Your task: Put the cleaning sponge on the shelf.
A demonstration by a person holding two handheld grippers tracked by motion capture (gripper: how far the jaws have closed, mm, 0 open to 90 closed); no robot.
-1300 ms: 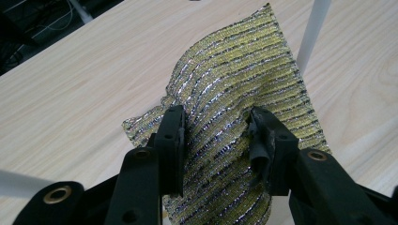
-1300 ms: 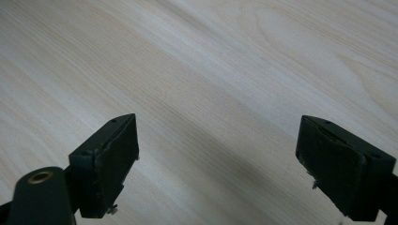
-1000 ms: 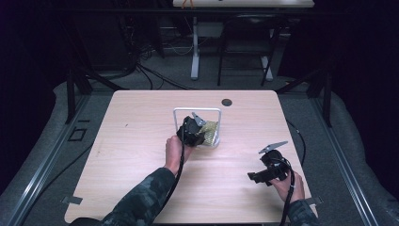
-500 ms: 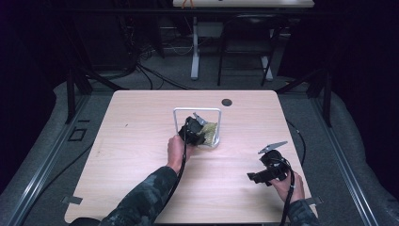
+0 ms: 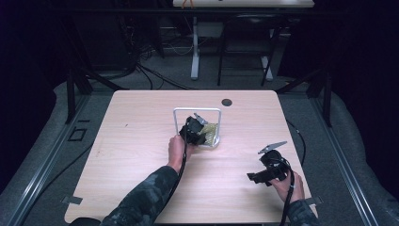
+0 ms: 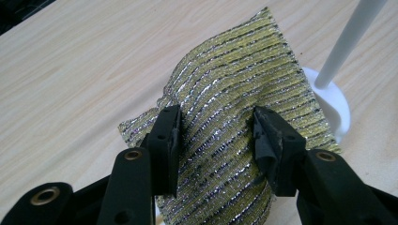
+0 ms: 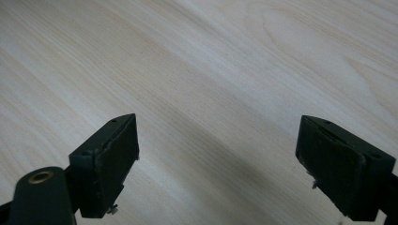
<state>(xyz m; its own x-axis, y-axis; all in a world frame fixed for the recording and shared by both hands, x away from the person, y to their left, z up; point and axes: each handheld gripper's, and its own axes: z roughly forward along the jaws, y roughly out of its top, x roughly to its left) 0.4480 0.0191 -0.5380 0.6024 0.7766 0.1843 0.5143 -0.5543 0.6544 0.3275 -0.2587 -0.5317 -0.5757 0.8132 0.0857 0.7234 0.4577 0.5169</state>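
Little has changed over the last second: the left gripper [image 6: 216, 133] stays at the white frame [image 5: 197, 111] mid-bench, jaws partly closed, pinching a gold striped cloth pad [image 6: 244, 84] beside the frame's foot. The right gripper [image 7: 218, 164] hovers wide open, empty, above bare bench [image 7: 197, 61].

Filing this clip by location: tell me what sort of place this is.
Probably a lab or recording studio, not a home: a bare wooden table stands alone on grey flooring, dark surroundings, loose cables and metal stand legs behind it, and a person working with handheld tools.
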